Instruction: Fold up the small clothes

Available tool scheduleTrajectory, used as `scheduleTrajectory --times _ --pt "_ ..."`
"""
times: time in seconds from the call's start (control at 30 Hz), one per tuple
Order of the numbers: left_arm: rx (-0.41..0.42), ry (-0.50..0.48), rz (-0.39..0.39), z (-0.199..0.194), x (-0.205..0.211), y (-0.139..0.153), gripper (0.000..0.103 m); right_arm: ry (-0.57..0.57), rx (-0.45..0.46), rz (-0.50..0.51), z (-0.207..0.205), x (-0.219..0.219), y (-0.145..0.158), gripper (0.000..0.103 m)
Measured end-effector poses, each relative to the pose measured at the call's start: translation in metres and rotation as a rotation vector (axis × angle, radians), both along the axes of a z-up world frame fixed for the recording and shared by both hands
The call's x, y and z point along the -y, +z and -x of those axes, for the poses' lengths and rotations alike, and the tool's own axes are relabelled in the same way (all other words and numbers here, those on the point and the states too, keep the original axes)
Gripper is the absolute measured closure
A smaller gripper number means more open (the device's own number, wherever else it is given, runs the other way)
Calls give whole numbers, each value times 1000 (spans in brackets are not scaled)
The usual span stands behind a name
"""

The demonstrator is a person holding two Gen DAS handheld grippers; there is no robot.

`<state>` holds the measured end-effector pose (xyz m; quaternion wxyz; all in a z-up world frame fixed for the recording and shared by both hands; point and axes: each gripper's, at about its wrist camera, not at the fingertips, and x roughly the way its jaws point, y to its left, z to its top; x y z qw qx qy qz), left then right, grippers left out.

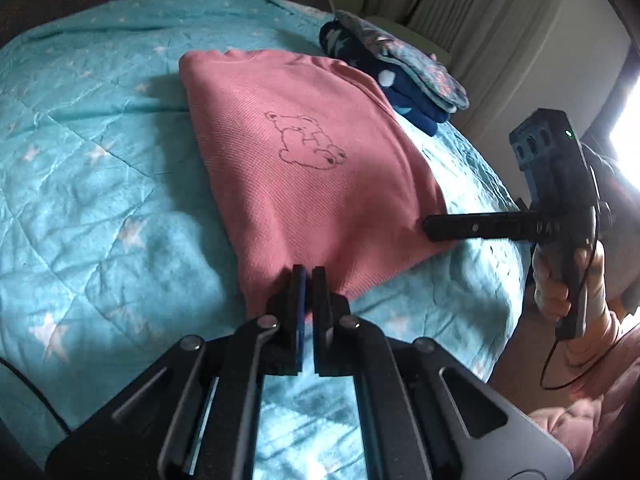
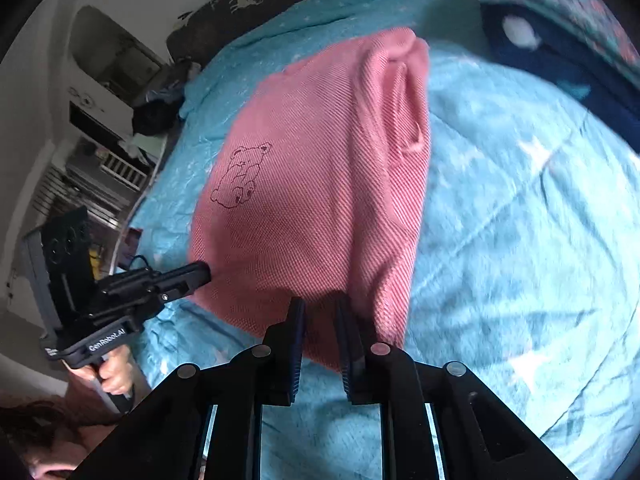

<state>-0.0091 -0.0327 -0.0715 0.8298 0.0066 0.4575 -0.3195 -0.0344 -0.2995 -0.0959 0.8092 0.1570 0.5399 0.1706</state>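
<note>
1. A pink garment [image 1: 304, 160], already folded into a long strip and bearing a line-drawn bear [image 1: 306, 142], is lying on the bed's turquoise star-print quilt [image 1: 92, 168]. Its long axis is running away from both wrist cameras toward the far side of the bed.
2. The left hand-held gripper [image 1: 307, 274] is sitting at the near hem, at the left corner; its jaws are closed, and the pink cloth appears to be pinched between the pads.
3. The right hand-held gripper [image 2: 320, 308] is clamping the same near hem toward the right corner, jaws nearly together with a fold of pink cloth visibly bunching between them.
4. Key relation: the whole garment is extending forward of both grippers, so the next fold would, by my judgement, be carrying the near hem up and over toward the far end. Both hands are equally near, one at each corner.
5. Risk: uneven lift could be skewing the strip.
6. A stack of folded dark blue and patterned clothes [image 1: 400, 76] is resting beyond the garment's far right corner, apart from it.
7. Readable writing: "GenRobot.AI" on the body of the left hand-held gripper, seen from the right wrist view. Lettering on the right unit is too blurred to read.
</note>
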Motion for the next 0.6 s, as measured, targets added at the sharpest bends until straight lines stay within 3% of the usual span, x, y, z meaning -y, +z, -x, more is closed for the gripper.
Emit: scheduleTrajectory --times 0.07,0.17,0.23,0.27,0.3,0.33,0.37,0.4,0.47,0.6 --pt "-27 -2 24 0 -6 3 101 -28 -23 -49 5 11 3 92" --pt "-54 -3 54 -6 -11 14 97 -12 16 24 4 6 16 89" --pt "-25 -6 77 -8 -9 26 82 7 65 81 1 -3 27 87" --pt "-6 -4 78 -11 -7 31 67 17 89 100 -2 -8 32 83" --pt "19 10 64 -15 -4 35 49 20 110 115 -7 -12 37 77" --pt "51 41 34 -22 -1 40 42 14 125 124 -13 -13 41 72" --pt "75 70 11 -28 0 42 34 2 140 127 -20 -13 44 59" --pt "93 100 -6 -37 0 44 32 -22 158 127 -26 -10 47 44" --pt "75 143 -14 -60 -4 42 32 -80 189 95 -43 2 52 29" --pt "-44 188 23 -99 -10 28 32 -160 134 -37 -73 32 41 24"
